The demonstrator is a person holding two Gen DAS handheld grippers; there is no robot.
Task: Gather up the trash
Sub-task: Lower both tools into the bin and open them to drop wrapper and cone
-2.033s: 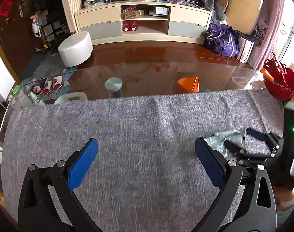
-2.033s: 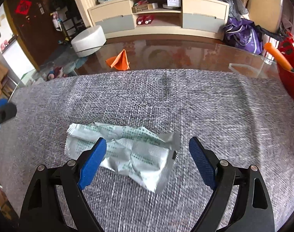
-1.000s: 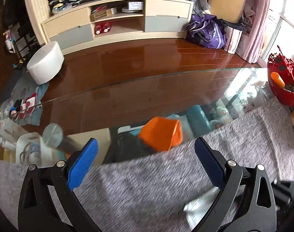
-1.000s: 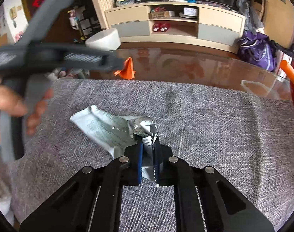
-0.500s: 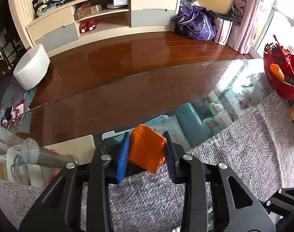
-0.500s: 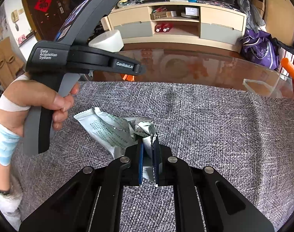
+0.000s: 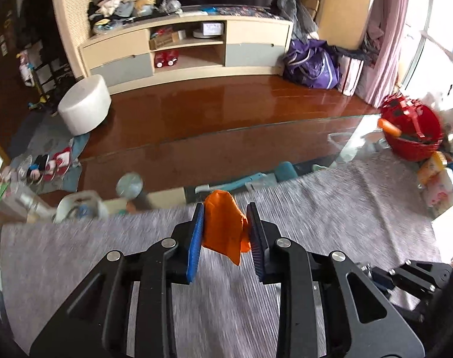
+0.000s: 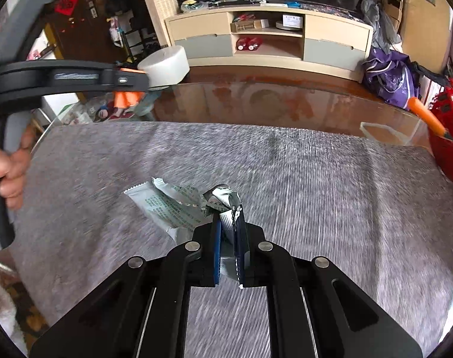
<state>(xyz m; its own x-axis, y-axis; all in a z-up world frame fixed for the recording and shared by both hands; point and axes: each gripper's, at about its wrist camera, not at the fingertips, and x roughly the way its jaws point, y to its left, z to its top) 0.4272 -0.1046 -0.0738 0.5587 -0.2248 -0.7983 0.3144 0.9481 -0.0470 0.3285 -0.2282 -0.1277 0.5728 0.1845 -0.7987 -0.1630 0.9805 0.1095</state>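
A crumpled orange wrapper [image 7: 223,229] hangs between the blue pads of my left gripper [image 7: 225,208], whose jaws are closing and press on both its sides, above the far edge of the grey cloth [image 7: 345,203]. In the right wrist view the same orange wrapper [image 8: 125,99] shows at the upper left, at the tip of the left tool held by a hand [image 8: 8,164]. My right gripper [image 8: 228,217] is shut on one end of a silver and green foil wrapper [image 8: 166,205]. The rest of the foil trails left, just over the grey cloth [image 8: 315,164].
A red basket [image 7: 411,131] with an orange-handled tool stands at the table's right end, with snack packets [image 7: 435,179] beside it. Bare glass tabletop [image 8: 286,104] lies beyond the cloth. Under the glass are several household items, and past it a wooden floor.
My left gripper went from wide open to shut on the orange wrapper, then lifted it off the glass and drew back over the cloth. The right gripper rose a little with the foil wrapper.
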